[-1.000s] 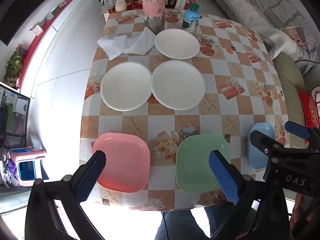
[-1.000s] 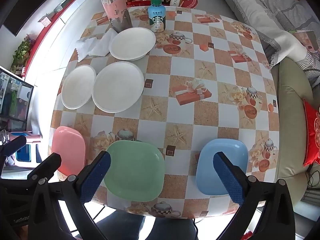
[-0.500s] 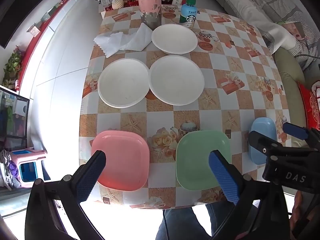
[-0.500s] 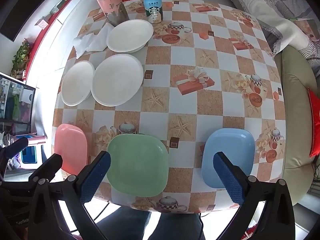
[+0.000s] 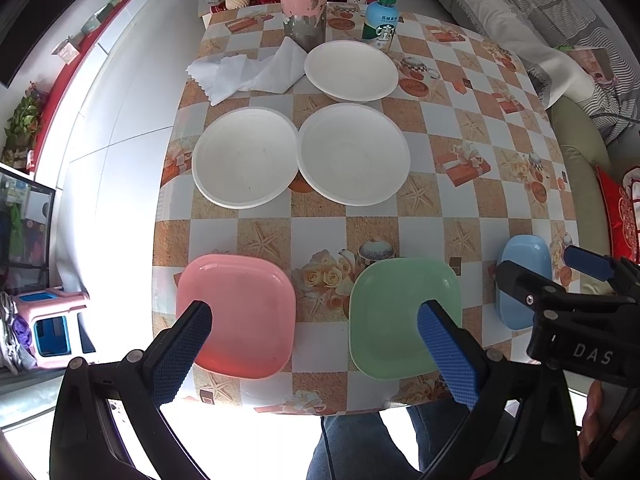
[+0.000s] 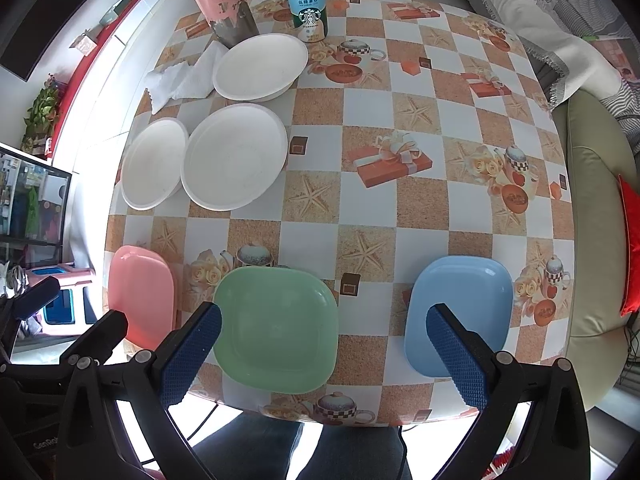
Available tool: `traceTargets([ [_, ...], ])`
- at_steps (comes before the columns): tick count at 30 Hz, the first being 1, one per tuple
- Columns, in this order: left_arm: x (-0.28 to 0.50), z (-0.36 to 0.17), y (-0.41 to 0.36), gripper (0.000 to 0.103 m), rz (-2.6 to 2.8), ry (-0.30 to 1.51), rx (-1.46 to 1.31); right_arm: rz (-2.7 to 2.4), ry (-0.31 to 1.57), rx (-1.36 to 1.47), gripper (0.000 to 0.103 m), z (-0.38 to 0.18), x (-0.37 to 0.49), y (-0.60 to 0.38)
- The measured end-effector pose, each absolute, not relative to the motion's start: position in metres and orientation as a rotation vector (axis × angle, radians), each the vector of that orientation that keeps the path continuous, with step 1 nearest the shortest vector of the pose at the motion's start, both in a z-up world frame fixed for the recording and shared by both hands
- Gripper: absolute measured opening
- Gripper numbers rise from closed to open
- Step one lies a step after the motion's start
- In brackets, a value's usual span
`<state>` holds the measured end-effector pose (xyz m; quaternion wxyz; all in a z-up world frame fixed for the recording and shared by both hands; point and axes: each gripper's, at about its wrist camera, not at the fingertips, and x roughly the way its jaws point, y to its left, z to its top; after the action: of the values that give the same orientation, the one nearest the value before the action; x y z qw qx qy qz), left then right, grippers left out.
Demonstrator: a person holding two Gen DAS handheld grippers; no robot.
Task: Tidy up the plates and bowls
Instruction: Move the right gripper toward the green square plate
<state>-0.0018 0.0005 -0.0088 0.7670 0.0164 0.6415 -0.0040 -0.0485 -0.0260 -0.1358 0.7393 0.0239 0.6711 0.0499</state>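
Observation:
Three square plates lie along the near table edge: a pink plate [image 5: 240, 316] [image 6: 140, 292], a green plate [image 5: 400, 316] [image 6: 276, 328] and a blue plate [image 5: 524, 276] [image 6: 460, 312]. Three round white dishes sit farther back: left white plate [image 5: 244, 160] [image 6: 154, 164], middle white plate [image 5: 354, 152] [image 6: 234, 156], far white dish [image 5: 351, 70] [image 6: 260, 66]. My left gripper [image 5: 316, 352] is open and empty above the pink and green plates. My right gripper [image 6: 324, 356] is open and empty above the green and blue plates.
A white cloth [image 5: 244, 74], a pink and metal tumbler [image 5: 302, 0] and a Starbucks bottle [image 5: 382, 20] stand at the far end of the checked table [image 5: 460, 128]. A sofa [image 6: 592, 200] borders the right side. A pink stool [image 5: 52, 320] stands at the left.
Both grippers have drawn back and up a little from the table, so more of the near edge shows. Both stay open. No plate has moved.

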Motion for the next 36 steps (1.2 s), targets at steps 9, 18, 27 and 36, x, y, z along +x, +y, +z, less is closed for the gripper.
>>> traceTargets([
  [9, -0.004, -0.014, -0.001, 0.103, 0.025, 1.352, 0.077, 0.107, 1.475, 0.056, 0.103, -0.138, -0.048, -0.026],
  [18, 0.0, -0.025, 0.007, 0.103, 0.018, 1.378, 0.017, 0.109, 1.495, 0.073, 0.103, -0.146, -0.052, -0.031],
  [27, -0.002, -0.048, 0.006, 0.103, 0.033, 1.449, 0.052, 0.132, 1.594, 0.112, 0.103, -0.17, -0.055, -0.031],
  [36, -0.002, -0.085, 0.01, 0.103, 0.078, 1.556, 0.165, 0.193, 1.716, 0.212, 0.103, -0.216, -0.061, -0.033],
])
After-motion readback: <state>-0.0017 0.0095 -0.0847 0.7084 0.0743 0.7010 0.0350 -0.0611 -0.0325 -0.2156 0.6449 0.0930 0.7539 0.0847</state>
